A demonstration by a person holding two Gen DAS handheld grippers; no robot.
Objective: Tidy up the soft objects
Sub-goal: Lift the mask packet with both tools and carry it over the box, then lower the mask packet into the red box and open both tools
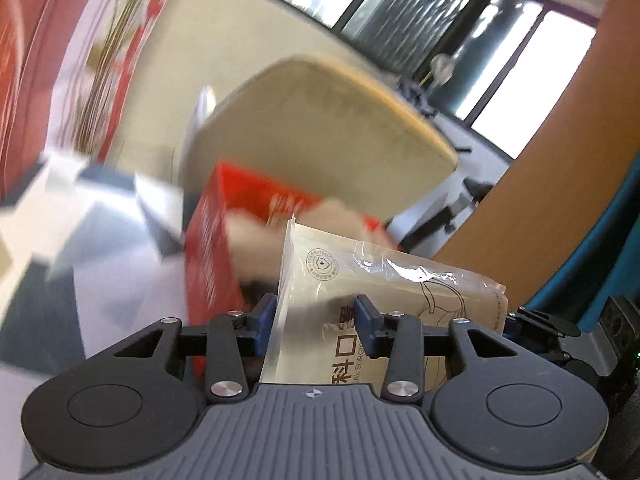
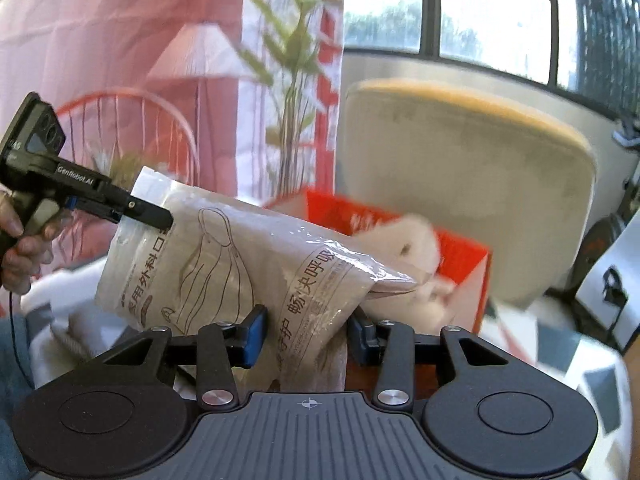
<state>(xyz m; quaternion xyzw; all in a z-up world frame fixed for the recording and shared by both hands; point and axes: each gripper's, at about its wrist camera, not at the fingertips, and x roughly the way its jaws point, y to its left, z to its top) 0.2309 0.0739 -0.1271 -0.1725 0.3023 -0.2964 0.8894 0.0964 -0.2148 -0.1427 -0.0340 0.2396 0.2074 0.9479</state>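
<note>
A beige plastic pack of surgical masks [image 2: 240,264] is held in the air between both grippers. My left gripper [image 1: 316,320] is shut on one end of the pack [image 1: 380,280]; it shows in the right wrist view [image 2: 120,208] at the pack's upper left corner. My right gripper [image 2: 306,332] is shut on the pack's lower edge. Behind the pack stands an open red box [image 2: 460,256] with a white fluffy soft thing [image 2: 412,240] in it. The box [image 1: 216,248] also shows in the left wrist view, blurred.
A beige cushioned chair back [image 2: 460,184] rises behind the box. A tall plant [image 2: 292,92] and a red wire chair [image 2: 132,132] stand at the back left. The surface below has a grey and white patterned cover [image 1: 100,232]. Windows lie beyond.
</note>
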